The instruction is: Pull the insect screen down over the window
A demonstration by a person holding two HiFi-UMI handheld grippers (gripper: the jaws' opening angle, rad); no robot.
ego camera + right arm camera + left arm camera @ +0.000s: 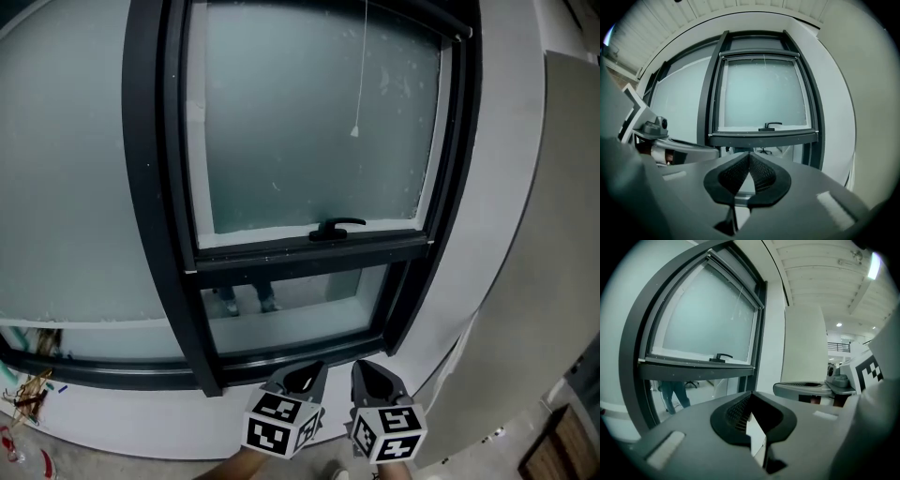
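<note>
A dark-framed window (155,187) fills the head view. Its frosted sash carries a black handle (336,228) on the lower rail. A thin white pull cord (361,75) hangs from the top of the frame and ends in a small bead (354,132). No screen mesh shows over the glass. My left gripper (312,369) and right gripper (362,368) sit side by side below the sill, both shut and empty, well short of the window. The left gripper (751,393) sees the handle (723,356) from the left. Over the right gripper (749,154), the handle (771,125) stands straight ahead.
A grey wall pillar (562,234) rises at the right of the window. Small debris (28,394) lies on the floor at the lower left. Through the clear lower pane a person's legs (248,298) show outside. Each gripper view catches the other gripper beside it.
</note>
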